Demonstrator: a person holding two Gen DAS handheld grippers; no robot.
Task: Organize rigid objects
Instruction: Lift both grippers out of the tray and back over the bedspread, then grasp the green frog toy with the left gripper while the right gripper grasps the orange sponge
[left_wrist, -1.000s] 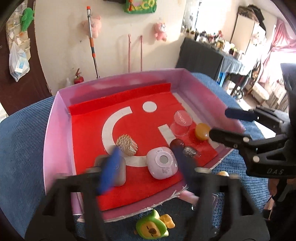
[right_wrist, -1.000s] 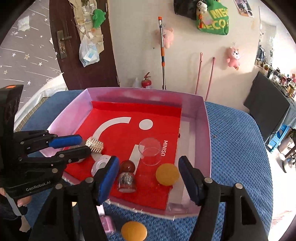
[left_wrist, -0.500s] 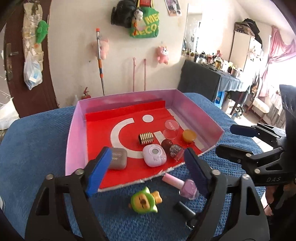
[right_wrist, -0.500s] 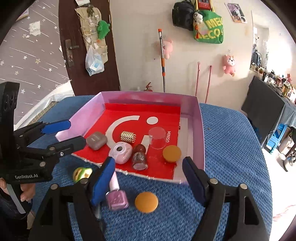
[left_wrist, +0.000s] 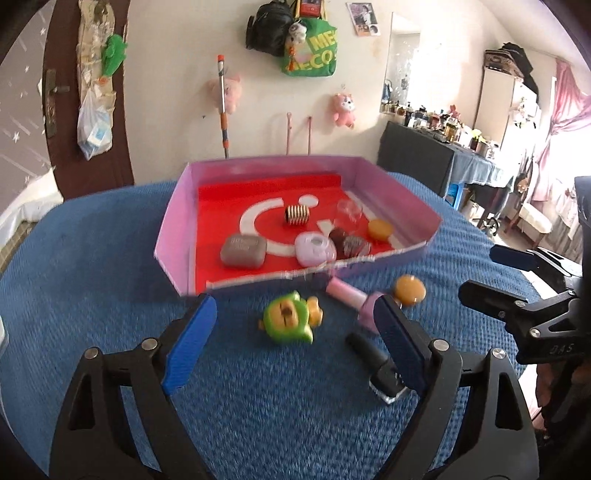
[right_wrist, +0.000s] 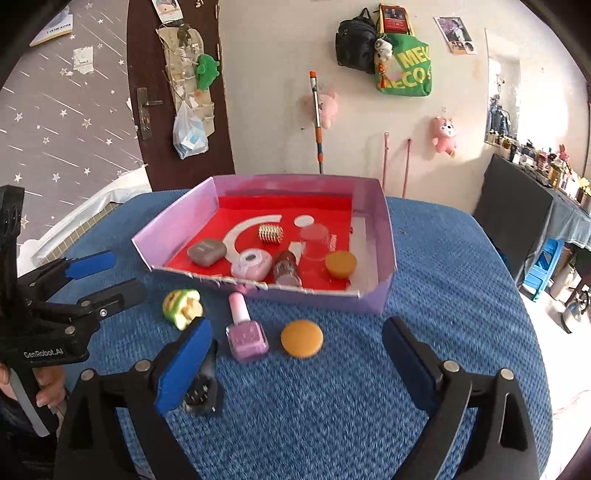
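A pink box (left_wrist: 173, 236) (right_wrist: 384, 236) with a red floor holds a grey case (left_wrist: 243, 251), a pink round case (left_wrist: 314, 249), a gold coil (left_wrist: 296, 215), a clear cup (right_wrist: 314, 242), a dark bottle (right_wrist: 286, 267) and an orange disc (right_wrist: 340, 263). In front of it on the blue cloth lie a green toy (left_wrist: 290, 323), a pink nail polish bottle (right_wrist: 245, 328), an orange disc (right_wrist: 301, 338) and a black object (left_wrist: 373, 363). My left gripper (left_wrist: 293, 301) and right gripper (right_wrist: 297, 325) hover above these, jaws opening, gripping nothing.
The blue cloth (right_wrist: 443, 277) covers a rounded table with bare room to the right of the box. A dark door (right_wrist: 177, 92) and a wall with hanging toys stand behind. A person's hand (right_wrist: 48, 391) holds the left gripper's handle.
Both grippers have pulled back from over the box to the near side of the cloth, and their jaws have spread wider. The loose items in front of the box came into view.
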